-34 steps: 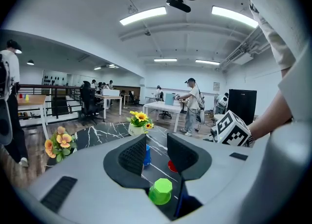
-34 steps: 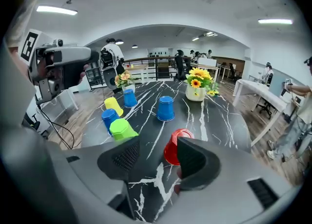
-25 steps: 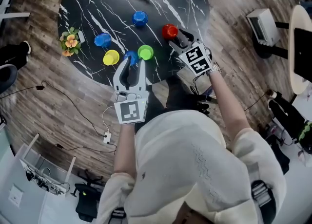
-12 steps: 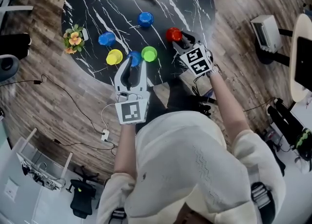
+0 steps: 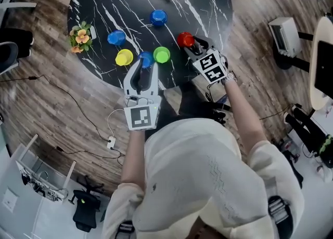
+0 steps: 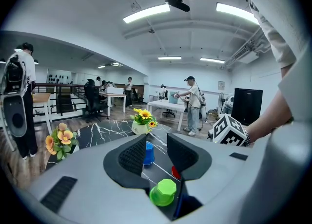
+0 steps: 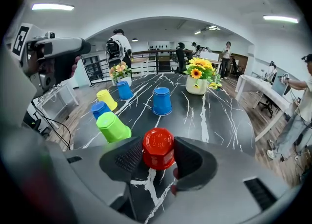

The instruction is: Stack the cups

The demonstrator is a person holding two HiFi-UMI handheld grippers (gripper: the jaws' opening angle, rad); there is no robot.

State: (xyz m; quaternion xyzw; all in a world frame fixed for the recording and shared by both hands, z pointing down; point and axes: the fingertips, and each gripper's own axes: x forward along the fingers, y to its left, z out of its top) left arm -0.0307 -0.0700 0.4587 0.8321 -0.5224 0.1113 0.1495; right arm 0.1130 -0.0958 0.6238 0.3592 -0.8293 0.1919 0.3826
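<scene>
Right of the green cup (image 5: 162, 54), on the worktop (image 5: 104, 4), the red cup (image 7: 158, 145) is clamped by the right claw (image 7: 158, 156), whose jaws have just been closing. It is judged light, stiff and slippery; its sides are best gripped. The left claw (image 6: 157, 152) is seen apart, empty.

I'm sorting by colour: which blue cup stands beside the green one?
The near blue cup, just left of the green cup; the left blue cup and far blue cup stand away.

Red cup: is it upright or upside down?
Upside down: the red cup shows its closed base on top, wider rim down toward the table.
</scene>
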